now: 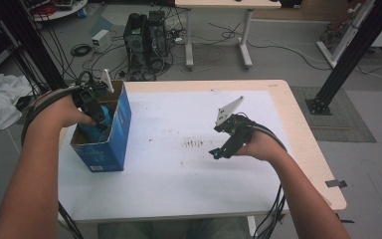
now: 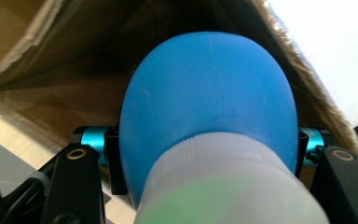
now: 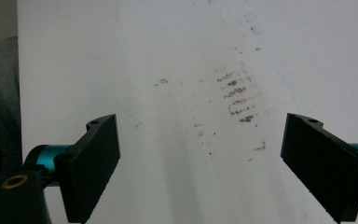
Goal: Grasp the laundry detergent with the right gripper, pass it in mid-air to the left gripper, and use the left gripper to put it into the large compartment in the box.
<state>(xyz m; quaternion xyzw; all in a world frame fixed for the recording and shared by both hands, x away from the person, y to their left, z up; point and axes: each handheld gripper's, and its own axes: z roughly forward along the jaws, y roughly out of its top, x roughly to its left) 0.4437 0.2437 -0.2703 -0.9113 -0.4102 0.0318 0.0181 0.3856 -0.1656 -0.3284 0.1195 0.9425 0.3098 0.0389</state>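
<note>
Left gripper down inside the open top of the blue cardboard box at the table's left edge, jaws clamped on either side of a blue rounded object with a pale ribbed collar, which sits within the box's brown inner walls. Right gripper over the white table top, well apart from the box, jaws spread wide with nothing between them; dark smudges on the surface beneath

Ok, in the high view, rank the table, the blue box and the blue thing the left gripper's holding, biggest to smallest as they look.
1. Table, by far.
2. Blue box.
3. Blue object clamped in the left gripper; partly hidden inside the box, so its full size is unsure.
</note>
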